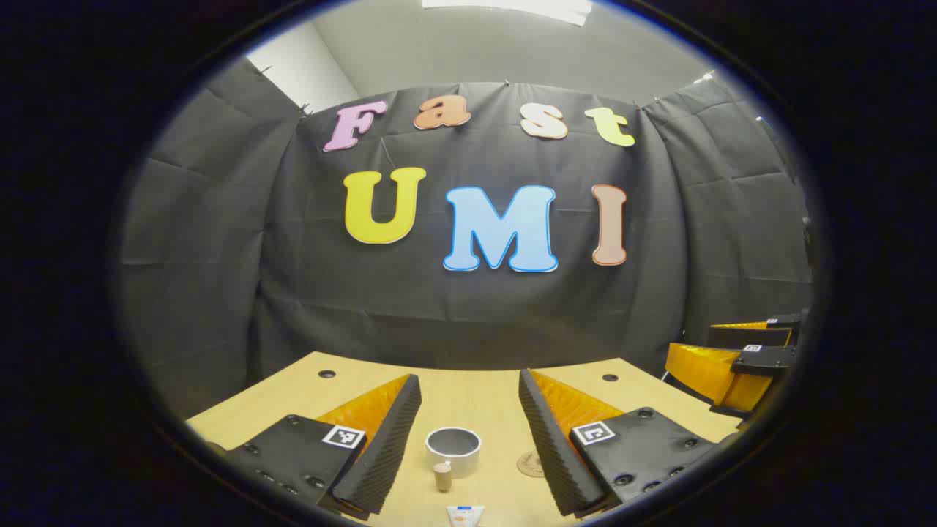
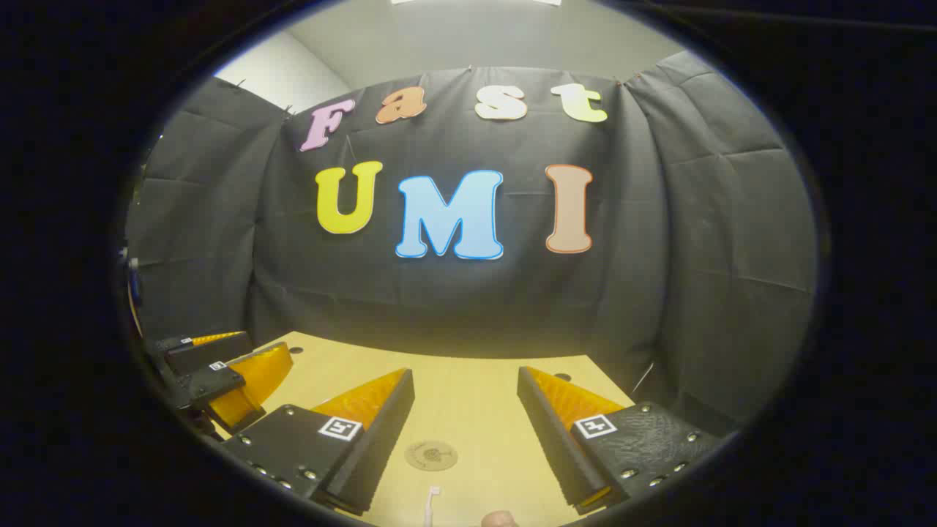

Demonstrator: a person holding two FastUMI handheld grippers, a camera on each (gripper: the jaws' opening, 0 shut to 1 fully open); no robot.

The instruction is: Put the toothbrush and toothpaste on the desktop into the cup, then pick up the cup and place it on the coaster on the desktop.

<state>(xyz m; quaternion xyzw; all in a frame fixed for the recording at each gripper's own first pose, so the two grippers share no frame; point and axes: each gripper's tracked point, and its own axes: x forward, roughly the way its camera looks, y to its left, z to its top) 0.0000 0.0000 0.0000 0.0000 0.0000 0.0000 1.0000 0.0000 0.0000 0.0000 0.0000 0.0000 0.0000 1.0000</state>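
In the left gripper view, the left gripper (image 1: 468, 399) hangs above the wooden desktop (image 1: 468, 395) with its two fingers (image 1: 381, 446) spread wide and nothing between them. Seen through the gap, a white cup (image 1: 453, 446) stands upright and open-topped on the desktop. Just in front of the cup, nearer the camera, a small tan cylinder-like object (image 1: 442, 476) stands upright; what it is cannot be told. At the very bottom edge lies the end of the toothpaste tube (image 1: 465, 516), white with a blue band, flat on the desktop. To the right of the cup, partly hidden by the right-hand finger, lies the round brown coaster (image 1: 529, 464). At the far right edge the right gripper (image 1: 739, 362) shows, held above the desktop's right side.

In the right gripper view, the right gripper (image 2: 465, 395) is also spread open and empty. Between its fingers (image 2: 373, 439) the coaster (image 2: 431, 455) lies flat on the desktop (image 2: 468, 395). Nearer the camera, the white toothbrush (image 2: 431, 505) lies on the wood, cut off by the bottom edge. The left gripper (image 2: 219, 373) appears at the left edge.
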